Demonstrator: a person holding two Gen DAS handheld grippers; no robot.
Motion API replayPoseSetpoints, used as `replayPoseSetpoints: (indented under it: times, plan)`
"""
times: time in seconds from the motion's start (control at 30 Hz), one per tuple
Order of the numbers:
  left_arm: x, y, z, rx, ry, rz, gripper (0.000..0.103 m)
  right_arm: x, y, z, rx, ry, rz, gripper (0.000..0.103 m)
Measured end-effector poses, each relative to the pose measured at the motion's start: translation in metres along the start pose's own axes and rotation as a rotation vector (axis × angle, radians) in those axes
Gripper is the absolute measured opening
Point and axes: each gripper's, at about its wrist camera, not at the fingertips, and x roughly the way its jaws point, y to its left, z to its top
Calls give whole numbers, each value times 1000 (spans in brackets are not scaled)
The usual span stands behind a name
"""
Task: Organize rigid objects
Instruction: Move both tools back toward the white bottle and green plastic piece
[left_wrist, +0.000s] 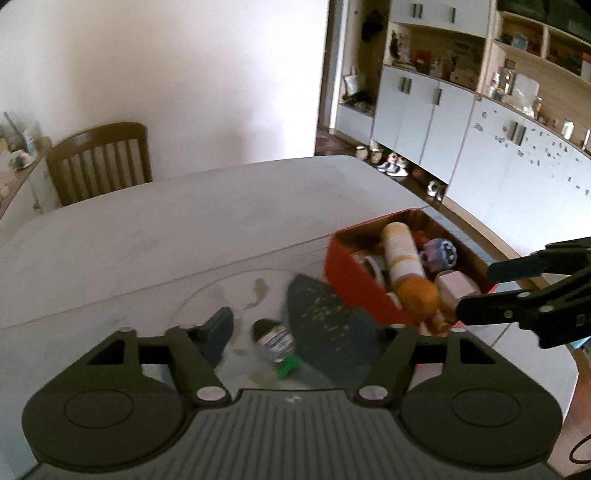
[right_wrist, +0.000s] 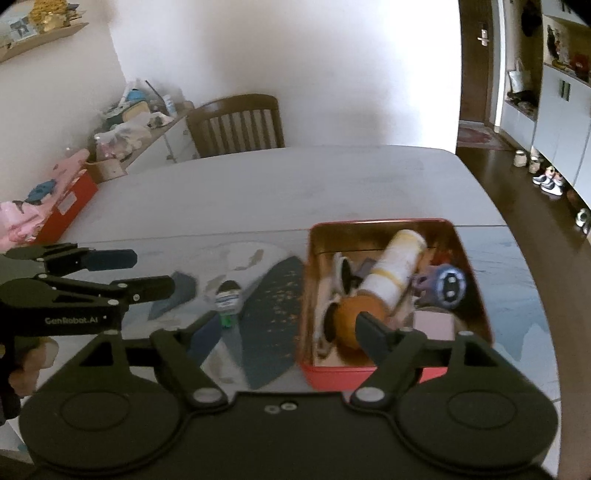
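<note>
Both grippers hang over the desk (right_wrist: 295, 184), fingers spread wide, nothing between them. Left gripper (left_wrist: 295, 332): empty. Right gripper (right_wrist: 291, 332): empty, its right-hand finger (right_wrist: 373, 332) hanging over the near part of the red tin (right_wrist: 476, 280).

Remaining loose item: a small bottle (left_wrist: 275, 341) with a pale printed label, dark cap and something green at its near end. It lies on its side on the desk, between the left gripper's fingers in that wrist view. In the right wrist view the same bottle (right_wrist: 228, 297) sits just ahead of the right gripper's left-hand finger, left of the tin, with a dark speckled mat (right_wrist: 273, 317) between bottle and tin.

Long axis: runs roughly away from the fingers, dark cap at the far end, green end nearest. Slight slant in the left view.

Handling, judged: small, stiff, probably light plastic. Round body, so it may roll sideways if nudged by one finger first. Label surface could be slick. Best hold looks like across the labelled mid-body, fingers either side of the long axis, not on the cap or green end.

Tin already holds a white-and-yellow tube (right_wrist: 395, 269) lying diagonally, an orange round object (right_wrist: 351, 321), a blue-purple toy (right_wrist: 447, 284) and a pink box (right_wrist: 434, 323). Free room looks scarce; the bottle would likely rest on top.
</note>
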Motion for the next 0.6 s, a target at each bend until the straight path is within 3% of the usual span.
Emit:
replayPoseSetpoints:
  times: [0.1, 0.2, 0.3, 0.6]
  plan:
    - [-5, 13, -10, -6, 2, 10, 73, 2, 13, -1, -9, -6, 9, 86]
    - [-8, 25, -19, -19, 0, 16, 83, 5, 23, -3, -17, -13, 16, 94]
    - [-10, 34, -26, -30, -10, 29, 85, 11, 36, -4, -27, -14, 19, 103]
    - [5, 59, -51, -51, 27, 33, 86, 41, 55, 2, -23, 37, 22, 103]
